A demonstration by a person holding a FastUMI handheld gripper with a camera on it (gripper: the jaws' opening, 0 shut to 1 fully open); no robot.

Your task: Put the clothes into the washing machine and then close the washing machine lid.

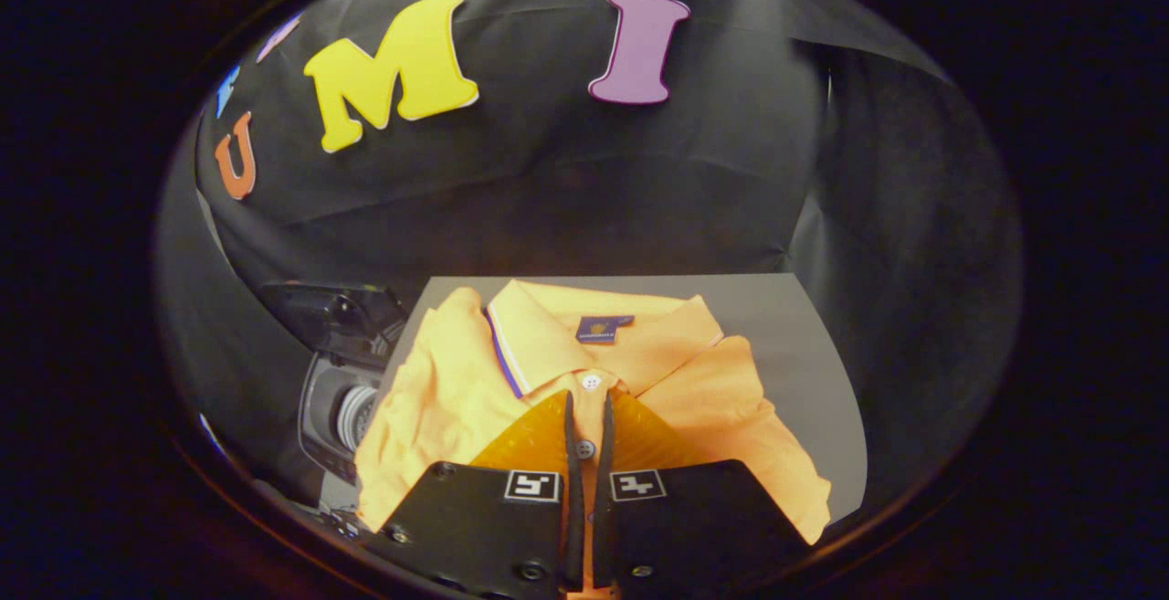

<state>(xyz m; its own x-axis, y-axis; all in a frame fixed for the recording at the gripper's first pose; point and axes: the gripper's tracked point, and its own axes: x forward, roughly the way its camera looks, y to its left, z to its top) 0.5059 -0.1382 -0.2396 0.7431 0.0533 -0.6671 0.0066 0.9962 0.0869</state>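
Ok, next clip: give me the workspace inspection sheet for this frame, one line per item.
Surface: grey table top, bare to the right of the shirt.
Job's things: orange polo shirt lying folded on the table, collar away from the gripper; washing machine beside the table's left edge, lid raised.
Clutter: nothing seen.
Grippers: gripper over the shirt's button placket, jaws nearly together with a narrow gap; grip on the cloth cannot be told.
Cables: nothing seen.
Surroundings: black cloth wall behind the table.
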